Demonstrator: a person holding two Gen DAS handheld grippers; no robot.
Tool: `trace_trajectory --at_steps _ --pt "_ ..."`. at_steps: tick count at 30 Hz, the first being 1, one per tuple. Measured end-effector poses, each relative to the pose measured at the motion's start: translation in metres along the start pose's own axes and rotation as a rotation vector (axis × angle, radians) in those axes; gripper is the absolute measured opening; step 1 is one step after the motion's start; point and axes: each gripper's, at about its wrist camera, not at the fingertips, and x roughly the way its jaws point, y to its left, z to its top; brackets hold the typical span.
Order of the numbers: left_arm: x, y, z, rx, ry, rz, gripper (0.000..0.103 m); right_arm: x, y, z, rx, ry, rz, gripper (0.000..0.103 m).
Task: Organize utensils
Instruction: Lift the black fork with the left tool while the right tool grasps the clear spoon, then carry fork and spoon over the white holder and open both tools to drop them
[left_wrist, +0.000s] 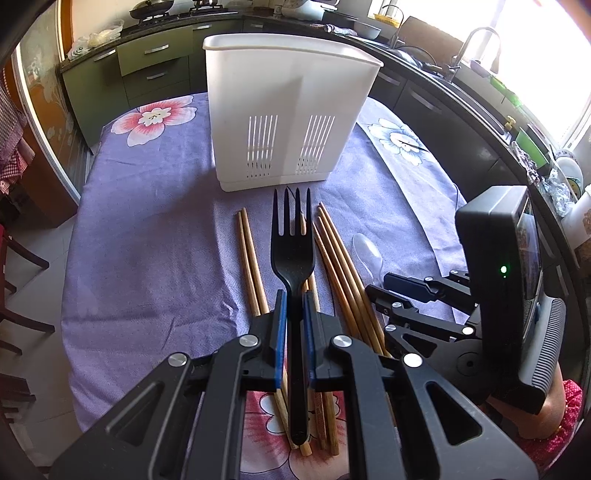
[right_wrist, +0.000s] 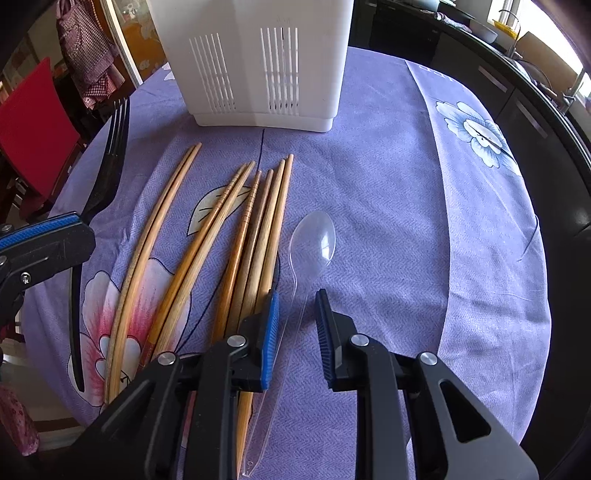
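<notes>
A white utensil holder (left_wrist: 288, 110) stands near the counter's (right_wrist: 406, 184) far edge. Wooden chopsticks (right_wrist: 258, 221) lie mid-counter. The left gripper (left_wrist: 293, 314) is clamped on a black fork (left_wrist: 293, 251). The right gripper's (right_wrist: 295, 314) jaws stand slightly apart around a clear spoon's (right_wrist: 314, 236) thin handle; it could slip or snag a chopstick.

Green cabinets (left_wrist: 147, 70), a red chair (right_wrist: 33, 125), bright sunlit window (left_wrist: 554, 62).

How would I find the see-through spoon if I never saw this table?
Find the tall white utensil holder on the purple flowered tablecloth. In front lies a row of wooden chopsticks; just right of them lies the clear plastic spoon, the only transparent thing there.
</notes>
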Motion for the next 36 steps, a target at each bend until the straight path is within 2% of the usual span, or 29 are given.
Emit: trace_trajectory --at_steps 4,9,18,21,24,27,33,36 --pt "-0.002 0.004 -0.001 -0.006 -0.005 -0.001 0.009 -0.002 0.013 -0.009 -0.011 -0.045 -0.025 0.01" --pt "-0.011 0.009 0.0 -0.018 -0.026 0.002 0.009 -0.011 0.004 -0.014 0.012 -0.082 0.002 0.009" --pt "-0.048 0.008 0.037 -0.032 -0.118 0.005 0.009 -0.08 -0.018 -0.002 0.032 -0.269 0.077 0.009" --pt "-0.072 0.008 0.064 -0.037 -0.193 0.007 0.009 -0.103 -0.027 0.006 0.038 -0.34 0.106 0.009" --pt "-0.099 0.008 0.097 -0.044 -0.312 0.03 0.009 -0.123 -0.035 0.017 0.045 -0.401 0.13 0.009" --pt "-0.112 0.01 0.13 -0.054 -0.414 0.021 0.009 -0.136 -0.041 0.031 0.056 -0.45 0.157 0.009" --pt "-0.101 0.015 0.177 -0.064 -0.608 0.072 0.009 -0.143 -0.045 0.058 0.061 -0.492 0.199 0.009" --pt "-0.079 0.017 0.19 -0.047 -0.644 0.099 0.009 -0.142 -0.043 0.069 0.062 -0.501 0.212 0.009"
